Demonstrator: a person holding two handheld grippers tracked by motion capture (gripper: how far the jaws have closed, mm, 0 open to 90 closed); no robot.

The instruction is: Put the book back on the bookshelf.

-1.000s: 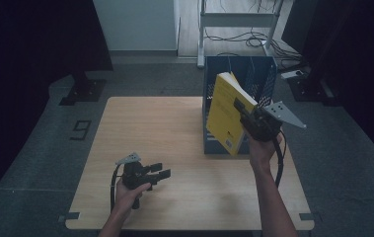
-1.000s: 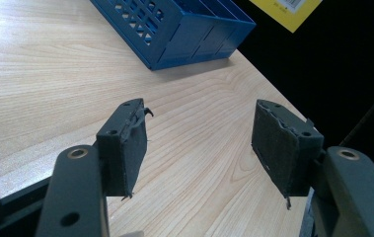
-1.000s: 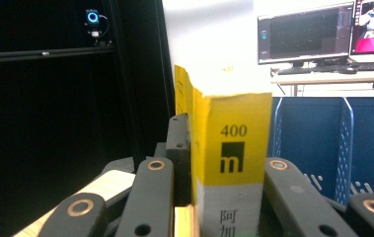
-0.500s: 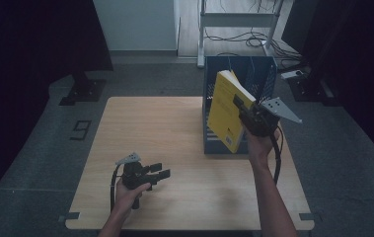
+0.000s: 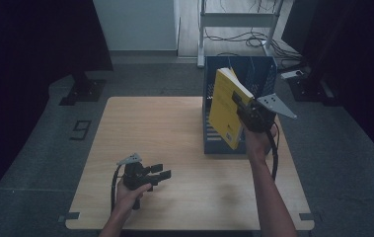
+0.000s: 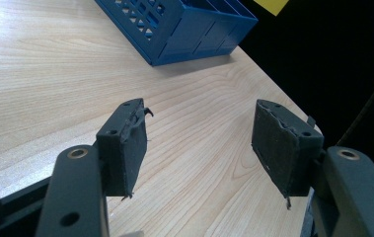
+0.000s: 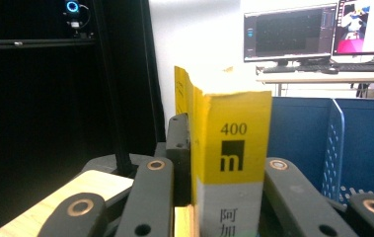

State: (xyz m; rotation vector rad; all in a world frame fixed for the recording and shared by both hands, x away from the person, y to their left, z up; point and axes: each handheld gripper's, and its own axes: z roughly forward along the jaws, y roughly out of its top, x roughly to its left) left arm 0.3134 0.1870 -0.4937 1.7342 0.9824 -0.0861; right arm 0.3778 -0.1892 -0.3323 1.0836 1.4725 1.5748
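My right tongs (image 5: 241,104) clamped the yellow book (image 5: 225,108), tilted above the blue crate (image 5: 261,74) at the table's far right; their own camera showed its spine (image 7: 231,148) (marked 400) squeezed between the jaws. My left tongs (image 5: 161,173) hung open and empty near the front edge, over bare table (image 6: 51,74) with free room all around.

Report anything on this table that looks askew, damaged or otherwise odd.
The yellow book is tilted, clamped in the right gripper above the blue rack, not yet standing in it. The left gripper is open, and the black lining on its pads looks frayed at the edges.
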